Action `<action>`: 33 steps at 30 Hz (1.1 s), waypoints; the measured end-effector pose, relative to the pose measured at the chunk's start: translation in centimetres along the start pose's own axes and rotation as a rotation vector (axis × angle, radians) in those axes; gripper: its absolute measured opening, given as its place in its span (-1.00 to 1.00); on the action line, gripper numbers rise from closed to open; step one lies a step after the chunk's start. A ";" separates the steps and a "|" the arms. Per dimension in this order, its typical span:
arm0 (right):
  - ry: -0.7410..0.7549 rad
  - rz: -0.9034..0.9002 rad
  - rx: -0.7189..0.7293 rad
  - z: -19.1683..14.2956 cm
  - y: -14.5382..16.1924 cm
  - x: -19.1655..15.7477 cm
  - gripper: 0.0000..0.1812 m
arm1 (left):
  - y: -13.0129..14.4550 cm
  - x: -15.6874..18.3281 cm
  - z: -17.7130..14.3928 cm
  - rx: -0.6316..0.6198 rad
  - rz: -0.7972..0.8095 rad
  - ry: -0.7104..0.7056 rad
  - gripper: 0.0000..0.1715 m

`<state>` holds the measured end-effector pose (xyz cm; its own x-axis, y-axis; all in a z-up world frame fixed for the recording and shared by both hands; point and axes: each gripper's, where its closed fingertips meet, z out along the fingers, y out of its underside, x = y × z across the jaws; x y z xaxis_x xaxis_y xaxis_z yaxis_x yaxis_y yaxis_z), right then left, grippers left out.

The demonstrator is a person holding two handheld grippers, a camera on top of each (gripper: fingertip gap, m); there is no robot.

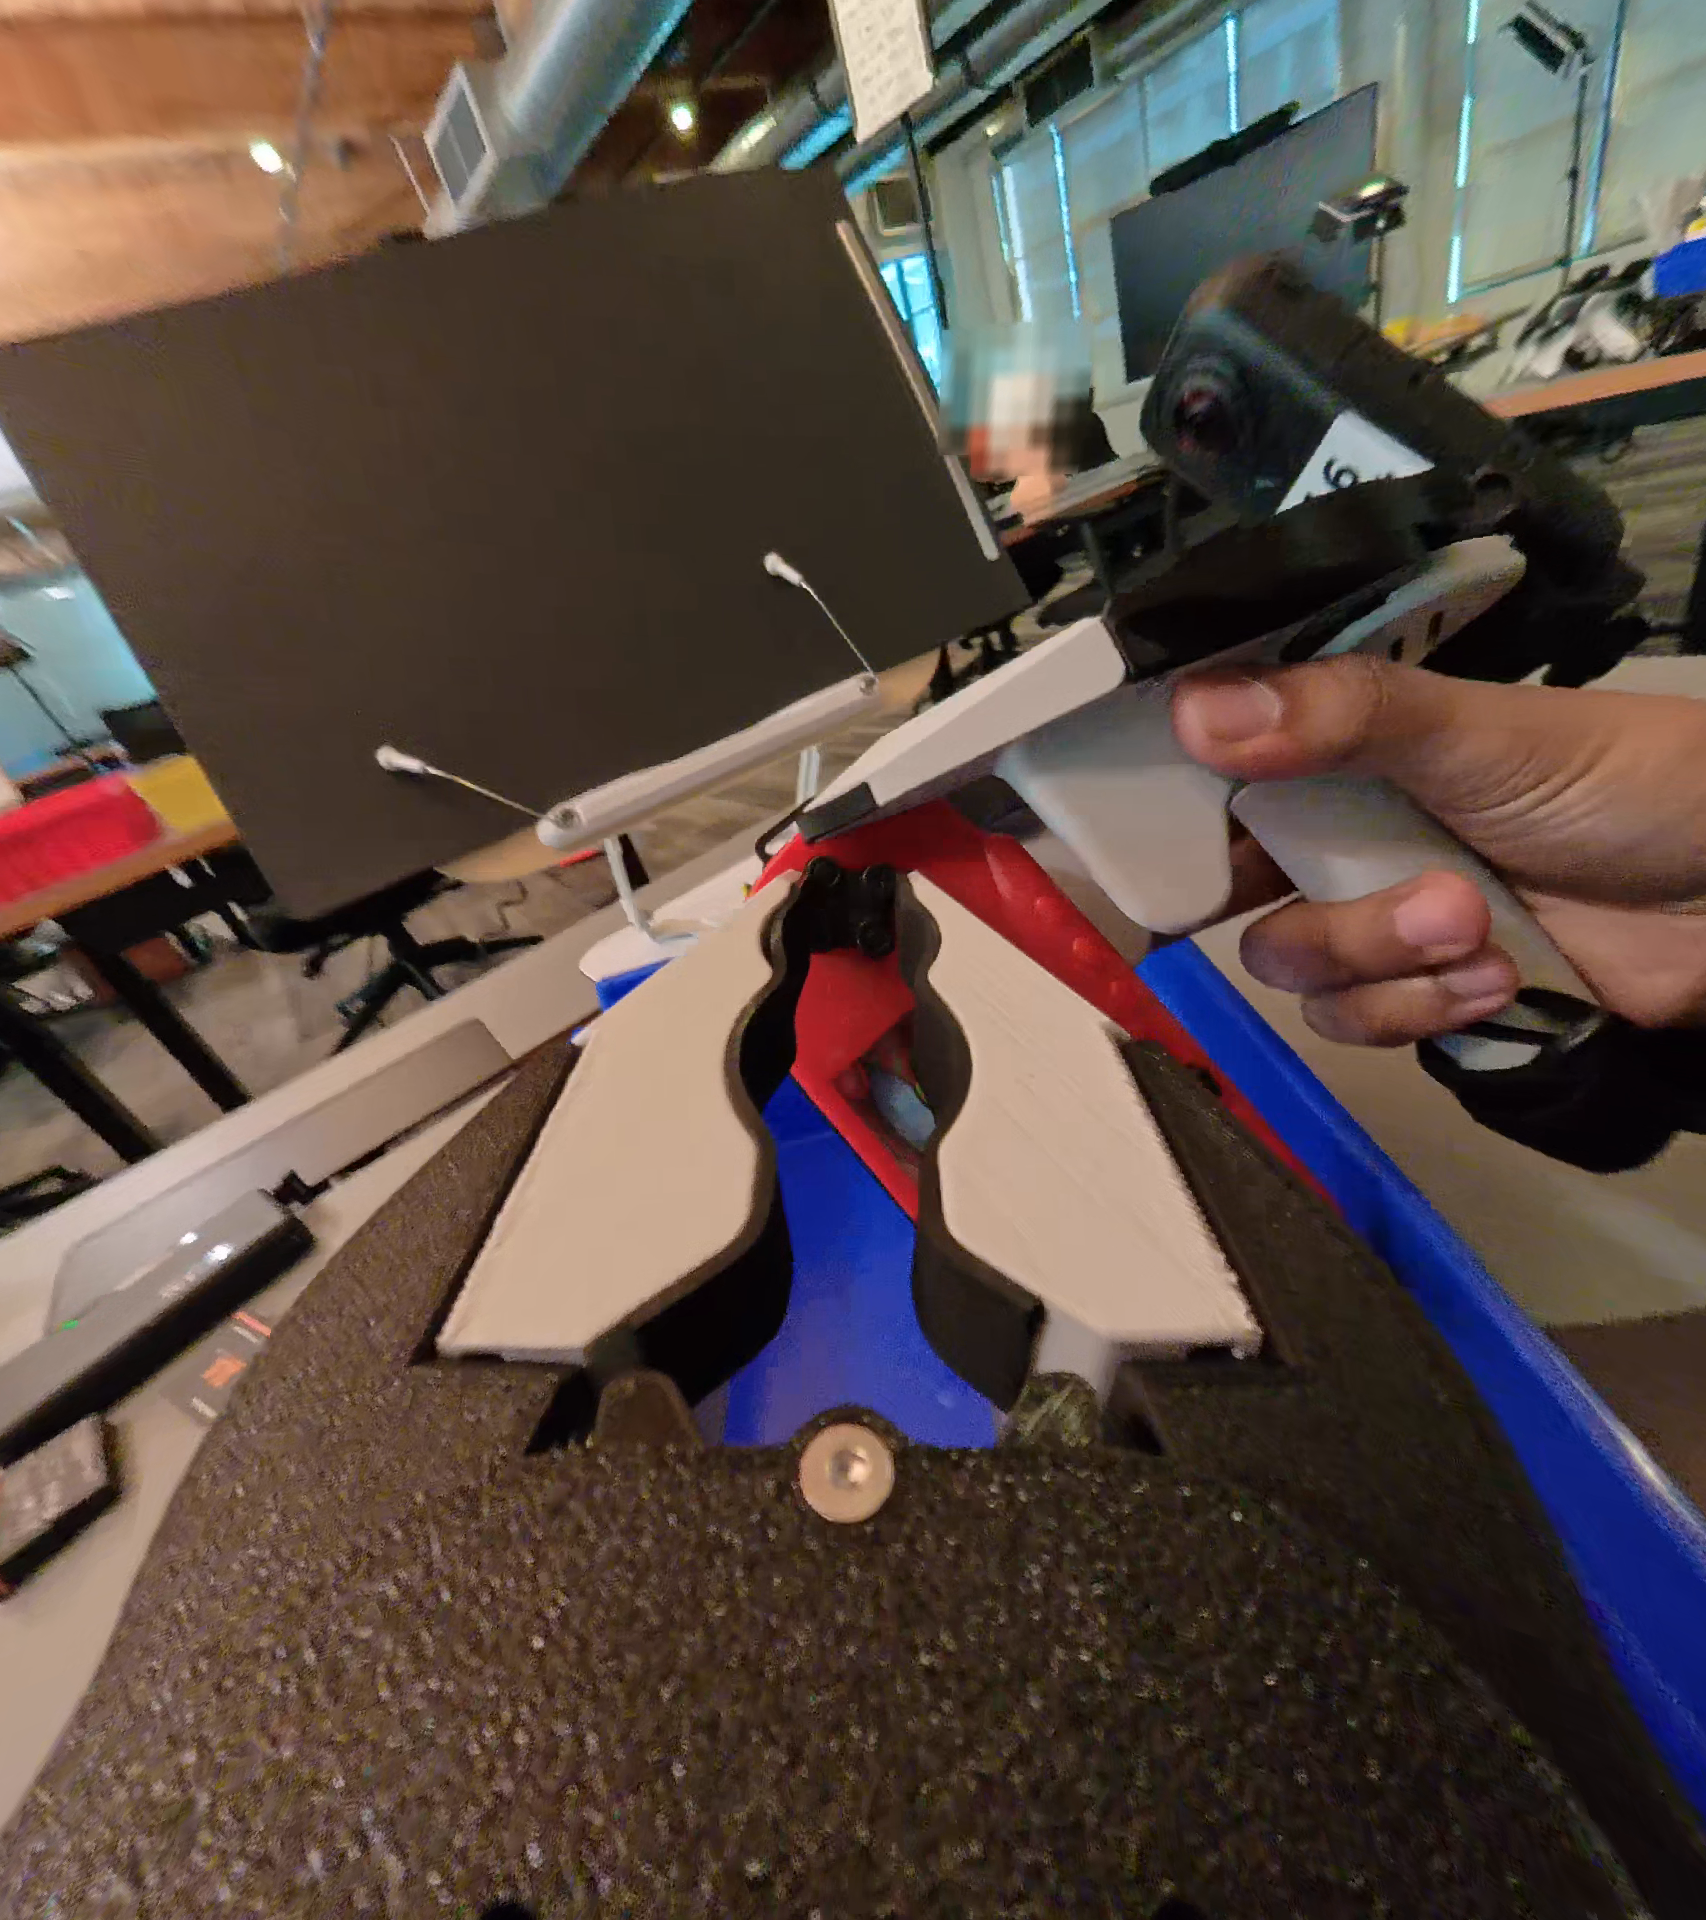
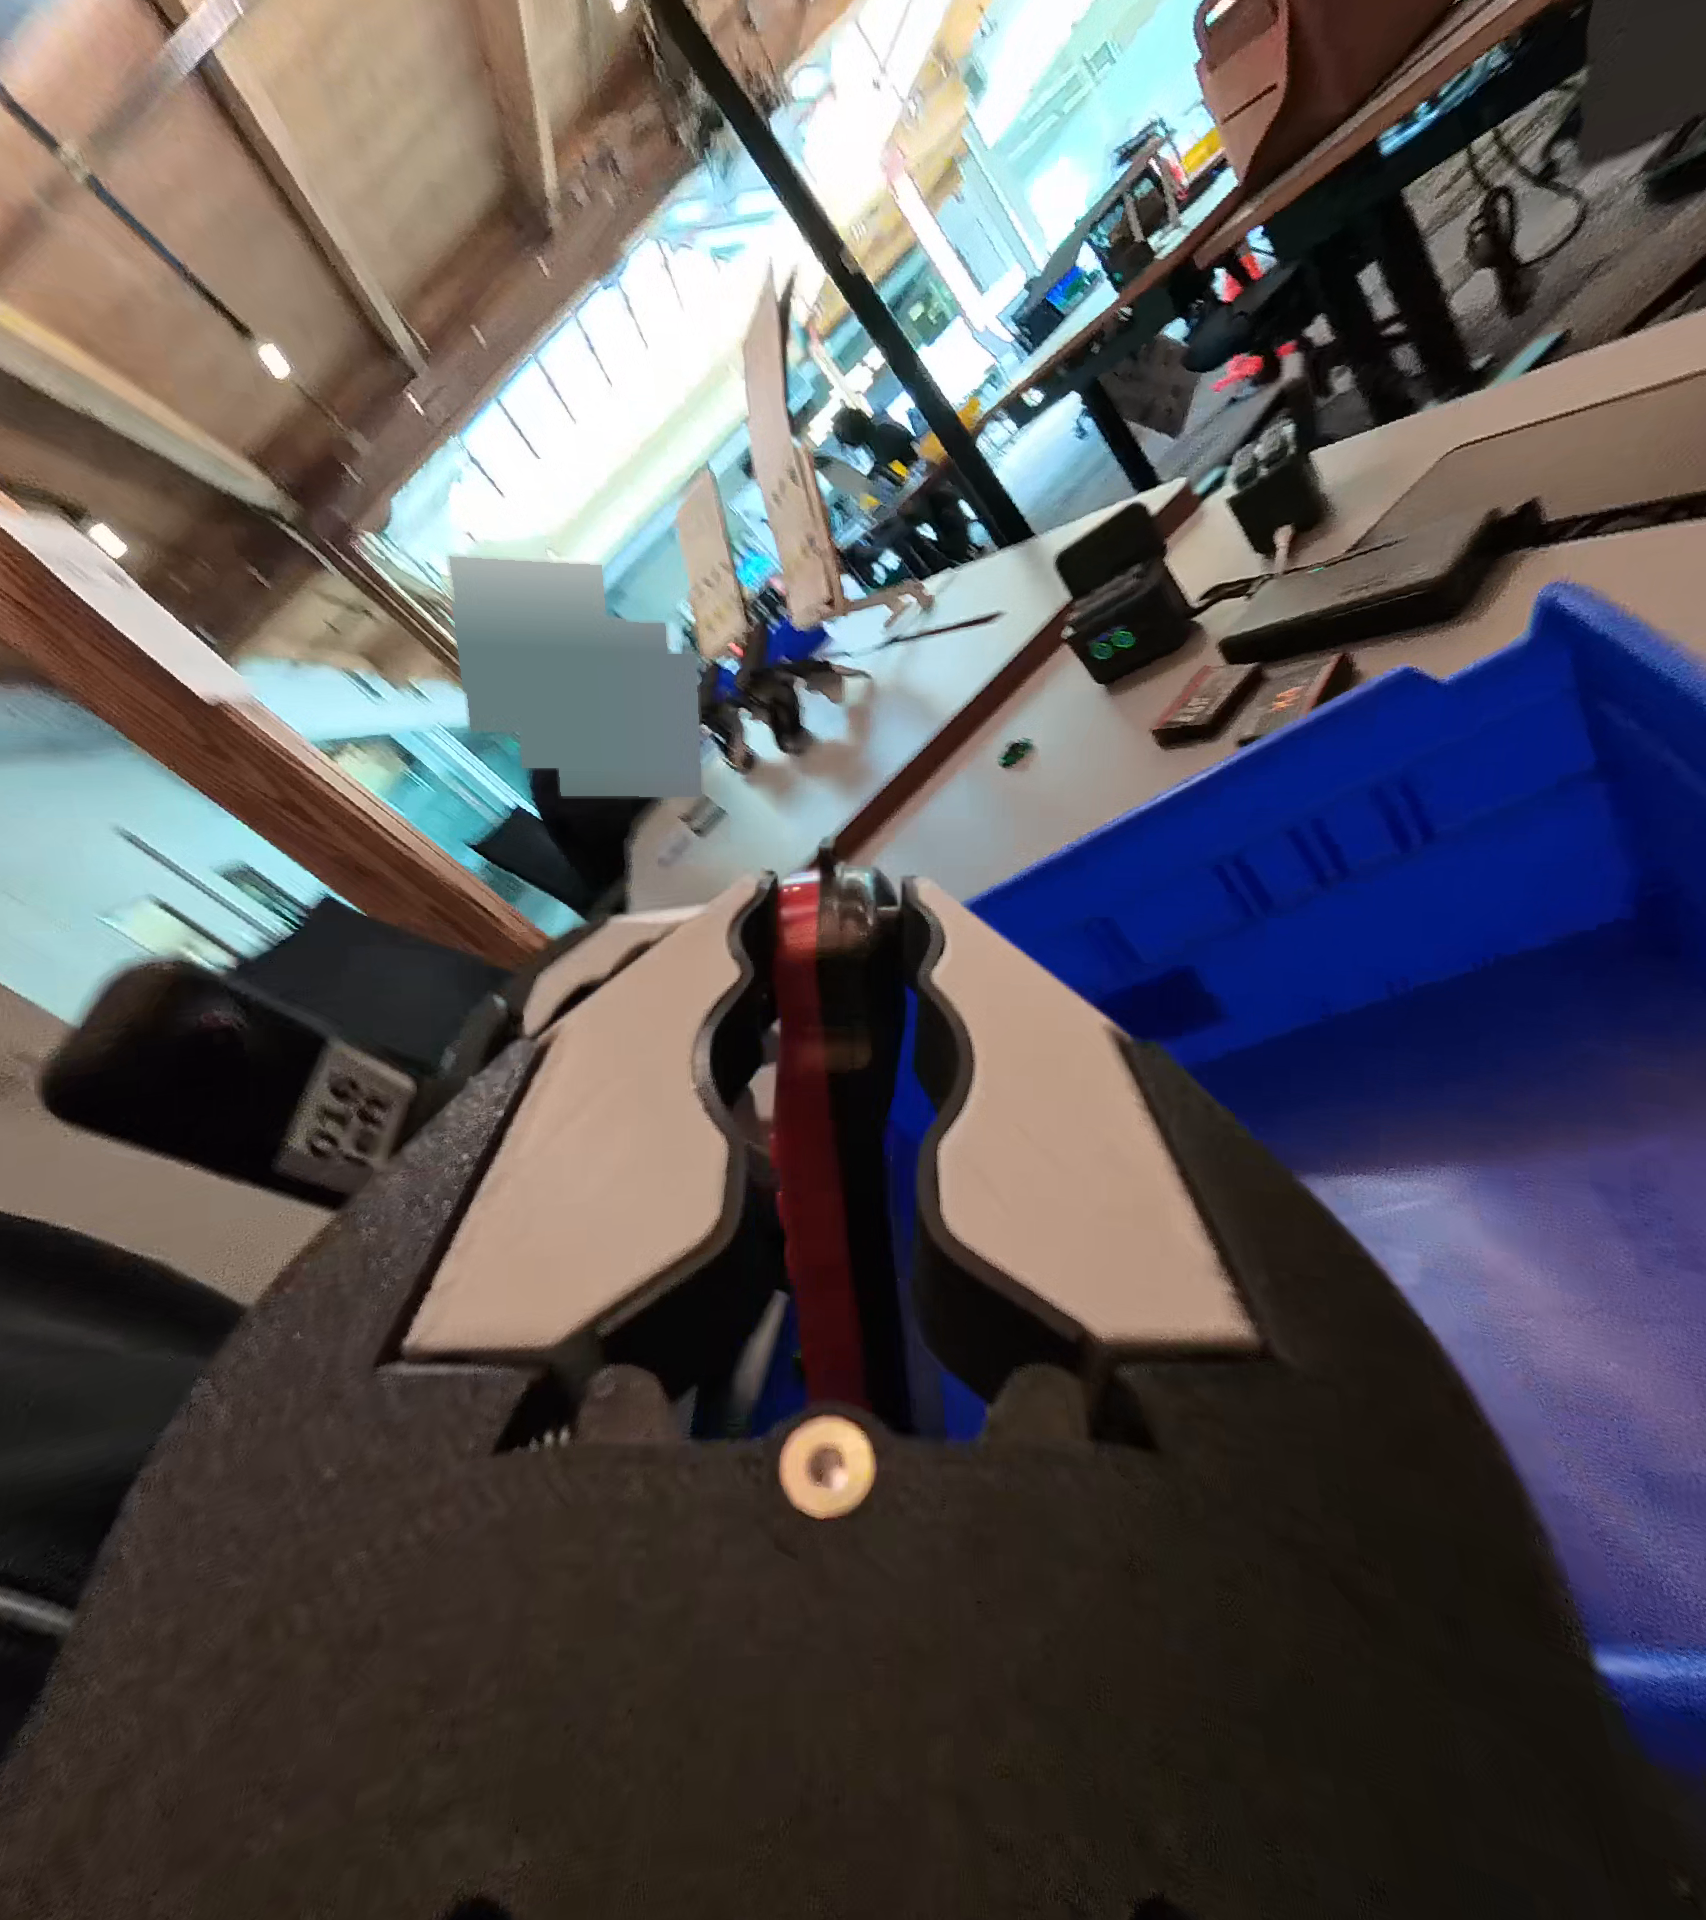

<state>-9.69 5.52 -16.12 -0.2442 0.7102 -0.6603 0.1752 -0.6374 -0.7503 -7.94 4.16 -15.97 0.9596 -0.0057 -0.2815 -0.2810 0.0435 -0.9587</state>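
L gripper (image 1: pixel 847 904): my two fingers are drawn in close, only a narrow gap at the tips, and a small black screwed block (image 1: pixel 854 920) fills that gap. The block sits at the end of a red plastic piece (image 1: pixel 1057 935), so I read this as a pinch on that piece's end. I can't see the pad contact itself.

R gripper (image 2: pixel 833 904): fingers also nearly together. The red piece runs edge-on down the slot between them w/ a dark strip alongside, and a shiny metal bit shows at the tips. Looks clamped. From the L cam, my R fingertips sit on top of the red piece, just beyond the L tips. A hand (image 1: pixel 1555 862) grips the R handle.

Where it is: the red piece is between both sets of tips, angling down and to the right of the L fingers. A blue bin (image 2: pixel 1451 831) lies below and to the right of both. Whether the piece touches the bin, can't tell.

Handling, my guess: printed plastic, so stiff, light, prob. a bit slick on flat faces. The thin ribs could crack if squeezed hard. Best hold is the solid end by the block or across a flat rail, not the open window mid-body.

Left of the L fingers there are black boxes (image 1: pixel 142 1320) on a grey table (image 1: pixel 18 1714). A dark panel (image 1: pixel 464 520) stands ahead.
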 end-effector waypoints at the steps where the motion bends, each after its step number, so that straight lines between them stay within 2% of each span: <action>1: -0.023 0.053 0.022 0.0 -0.1 -0.1 -0.76 | -0.2 0.0 0.0 0.007 0.015 -0.013 -0.84; 5: -0.055 0.199 0.090 0.2 -0.3 0.0 -0.77 | -0.4 -0.1 -0.1 0.017 0.054 -0.037 -0.84; 8: -0.019 0.182 0.096 0.2 -0.2 0.3 -0.77 | 0.0 -0.2 0.0 -0.008 0.103 -0.045 -0.84; 9: 0.012 0.115 0.089 0.2 -0.1 0.4 -0.77 | 0.1 -0.2 0.0 -0.011 0.043 -0.015 -0.84; 11: 0.039 0.012 0.072 0.1 -0.3 -0.1 -0.78 | -0.2 -0.3 -0.2 0.023 -0.186 0.075 -0.85; 12: 0.062 -0.026 0.072 0.0 -0.6 0.1 -0.78 | -0.7 -1.0 -0.6 0.069 -0.280 0.089 -1.00; 14: 0.050 -0.027 0.082 -0.6 -1.6 0.2 -0.77 | -0.8 -1.3 -0.9 0.087 -0.471 0.176 -1.00; 16: 0.040 -0.018 0.083 -1.0 -2.2 0.4 -0.78 | 0.7 -2.0 -0.8 0.022 -0.352 0.084 -1.00; 19: 0.103 -0.080 0.057 -0.8 -1.9 1.1 -0.76 | -1.0 -1.8 -1.3 0.091 -0.272 0.056 -0.96; 21: 0.136 -0.119 0.040 -0.6 -1.5 1.2 -0.76 | -1.3 -1.2 -1.0 0.084 -0.244 0.061 -0.57; 23: 0.151 -0.152 0.036 -0.4 -1.3 0.9 -0.75 | -0.1 -0.5 -0.1 -0.004 -0.179 0.052 -0.48; 25: 0.157 -0.169 0.034 -0.2 -1.2 0.6 -0.75 | 0.9 -0.1 0.5 -0.055 -0.145 0.038 -0.47; 29: 0.191 -0.215 0.009 -0.1 -0.7 0.5 -0.75 | 1.1 -0.5 0.6 -0.054 -0.146 0.000 -0.51; 32: 0.185 -0.219 -0.018 -0.1 -0.3 0.4 -0.75 | 1.0 -0.9 0.3 -0.045 -0.125 -0.009 -0.71; 33: 0.180 -0.217 -0.017 0.0 -0.2 0.3 -0.75 | 0.9 -0.9 0.2 -0.044 -0.106 -0.013 -0.71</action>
<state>-9.77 5.93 -16.16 -0.1044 0.8720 -0.4783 0.1541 -0.4609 -0.8740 -9.02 4.42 -16.60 0.9841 0.0046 -0.1778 -0.1778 -0.0008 -0.9841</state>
